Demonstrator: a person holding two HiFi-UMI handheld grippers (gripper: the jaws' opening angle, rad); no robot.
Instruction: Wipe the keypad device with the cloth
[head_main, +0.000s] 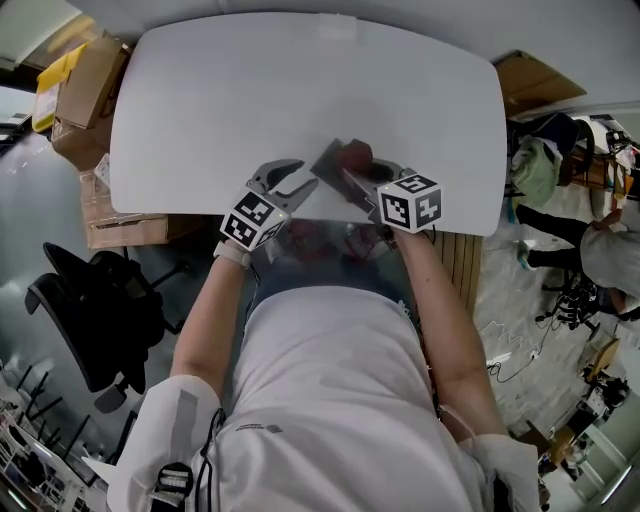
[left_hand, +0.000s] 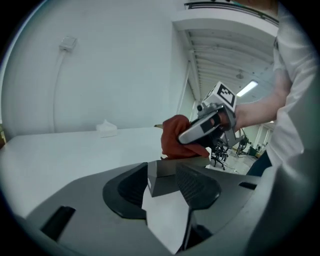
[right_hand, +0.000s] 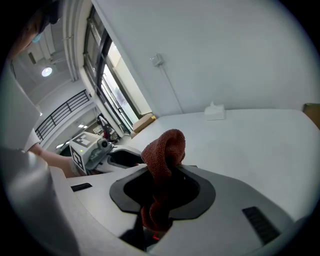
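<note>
The keypad device (head_main: 328, 160) is a flat grey slab held just above the white table (head_main: 300, 90) near its front edge. My left gripper (head_main: 300, 182) has one end of the device (left_hand: 172, 169) between its jaws, with both pads against its sides. The red cloth (head_main: 356, 155) is bunched in my right gripper (head_main: 352, 178), which is shut on it. In the left gripper view the cloth (left_hand: 175, 136) rests on the top of the device, under the right gripper (left_hand: 205, 127). In the right gripper view the cloth (right_hand: 162, 150) sticks up from between the jaws and hides the device.
A white tissue pack (left_hand: 106, 128) lies far back on the table. Cardboard boxes (head_main: 85, 90) are stacked off the table's left side, and a black office chair (head_main: 95, 310) stands below them. Another box (head_main: 535, 80) and a person (head_main: 610, 250) are off to the right.
</note>
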